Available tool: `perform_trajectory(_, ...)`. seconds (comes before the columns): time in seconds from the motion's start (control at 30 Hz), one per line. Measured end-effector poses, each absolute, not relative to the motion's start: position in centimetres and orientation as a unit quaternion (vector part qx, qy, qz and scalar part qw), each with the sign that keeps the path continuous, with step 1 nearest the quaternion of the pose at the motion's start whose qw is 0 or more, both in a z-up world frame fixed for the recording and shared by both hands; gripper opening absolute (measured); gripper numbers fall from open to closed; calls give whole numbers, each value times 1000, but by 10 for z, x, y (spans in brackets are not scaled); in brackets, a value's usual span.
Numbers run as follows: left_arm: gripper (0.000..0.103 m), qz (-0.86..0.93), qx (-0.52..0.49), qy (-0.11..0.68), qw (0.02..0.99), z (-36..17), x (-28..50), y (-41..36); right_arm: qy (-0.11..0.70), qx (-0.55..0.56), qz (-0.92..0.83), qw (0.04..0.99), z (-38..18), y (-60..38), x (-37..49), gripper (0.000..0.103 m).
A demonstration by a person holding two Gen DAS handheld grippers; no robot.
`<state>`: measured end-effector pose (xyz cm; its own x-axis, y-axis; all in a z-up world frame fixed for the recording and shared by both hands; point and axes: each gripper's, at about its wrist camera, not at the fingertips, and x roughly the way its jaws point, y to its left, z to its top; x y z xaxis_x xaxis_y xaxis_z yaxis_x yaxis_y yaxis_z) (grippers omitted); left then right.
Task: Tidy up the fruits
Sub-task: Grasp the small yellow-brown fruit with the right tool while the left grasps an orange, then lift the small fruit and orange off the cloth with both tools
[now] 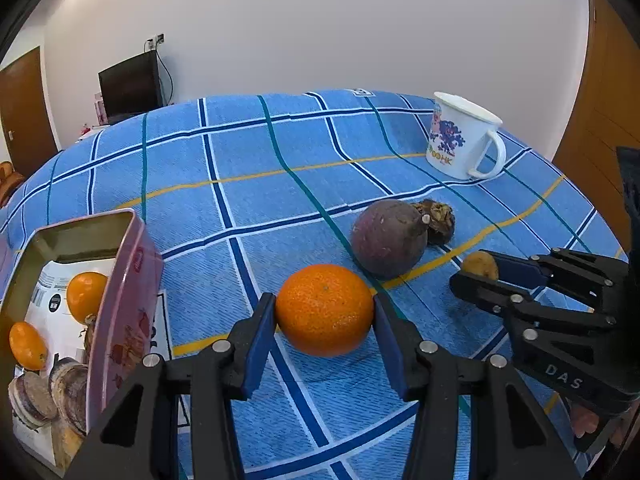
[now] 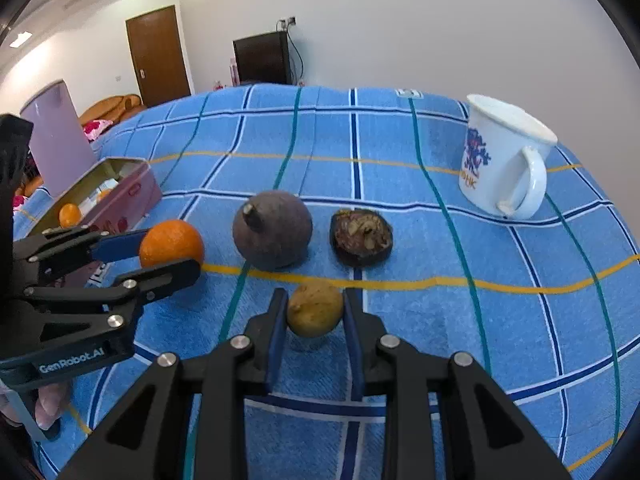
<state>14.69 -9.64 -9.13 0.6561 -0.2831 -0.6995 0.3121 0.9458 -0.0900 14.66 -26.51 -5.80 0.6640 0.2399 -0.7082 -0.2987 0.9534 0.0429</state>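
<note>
Clamped at lower centre, the left gripper (image 1: 325, 312) pinches a round orange fruit (image 1: 325, 309); the open pink tin box (image 1: 120, 280) lies lower left. Right gripper (image 2: 315, 312) grips a small yellow-brown fruit (image 2: 315, 309).

We've got bare bed (image 2: 500, 320) right of the yellow fruit (image 2: 315, 309). Ahead, the purple fruit (image 2: 273, 235) and the broken husk (image 2: 361, 237) block us. Tin (image 1: 120, 280) walls off the left, mug (image 2: 502, 156) far right.
</note>
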Motion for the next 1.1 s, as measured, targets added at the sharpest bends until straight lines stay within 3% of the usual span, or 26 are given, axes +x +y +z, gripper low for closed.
perform_trajectory(1.1, 50, -129, 44, 289, 948, -70, 117, -94, 296, -9, 177, 939, -36, -273, 122, 30)
